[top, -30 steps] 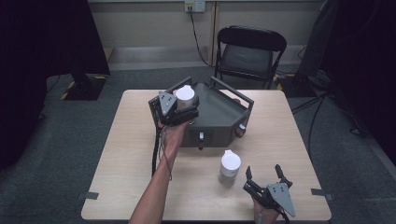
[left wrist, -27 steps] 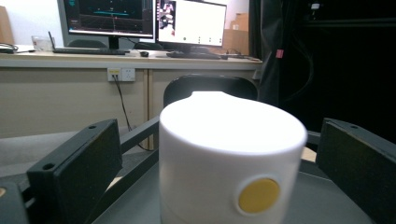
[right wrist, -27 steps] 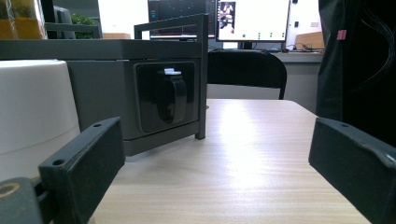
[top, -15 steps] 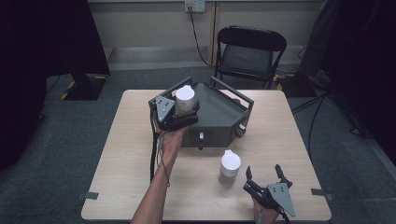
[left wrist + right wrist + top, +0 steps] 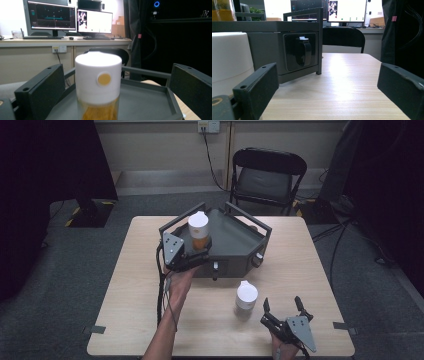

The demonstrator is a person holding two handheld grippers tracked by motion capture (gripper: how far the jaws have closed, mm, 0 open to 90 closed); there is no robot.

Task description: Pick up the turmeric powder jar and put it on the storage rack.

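Left gripper (image 5: 192,256) at the grey tray's (image 5: 235,242) near-left edge, fingers spread wide, gripping nothing. White-capped jar (image 5: 198,231) of amber contents stands upright in the tray, between the fingers. Right gripper (image 5: 284,312) low over the worktop (image 5: 135,285), fingers open, second white jar (image 5: 246,295) just beside.

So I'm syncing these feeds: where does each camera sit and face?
High view: above the table's near side, looking down at the grey tray; forearms show.
Left gripper view: on the left gripper, facing the jar; open jaws flank it.
Right gripper view: on the right gripper, low, facing the tray; jaws open.
Shared: tray, jar.
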